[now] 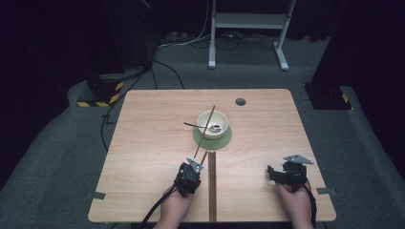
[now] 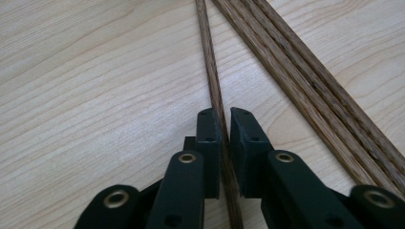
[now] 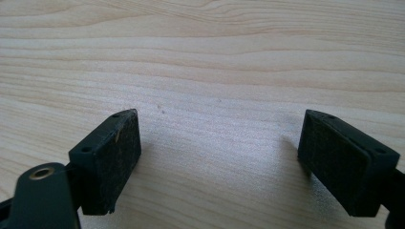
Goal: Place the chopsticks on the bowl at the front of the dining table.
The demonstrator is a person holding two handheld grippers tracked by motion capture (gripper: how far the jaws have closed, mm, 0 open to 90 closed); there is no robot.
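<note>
A thin brown chopstick (image 2: 214,81) lies on the light wood table, and my left gripper (image 2: 224,114) is shut on it near its end. From above, my left gripper (image 1: 197,164) sits beside the table's dark centre strip (image 1: 212,191), with the chopstick (image 1: 203,158) pointing toward the bowl. A cream bowl (image 1: 213,116) stands on a green round mat (image 1: 225,140). It holds a metal spoon (image 1: 214,127), and a second chopstick (image 1: 207,125) leans across its rim. My right gripper (image 1: 271,172) rests low at the front right, and its jaws (image 3: 219,138) stand open over bare wood.
The dark inlaid strip (image 2: 310,81) runs just right of the held chopstick. A round grommet hole (image 1: 240,101) sits near the table's far edge. Beyond the table are white desk legs (image 1: 282,52), cables, and a yellow-black striped base (image 1: 102,95) on grey carpet.
</note>
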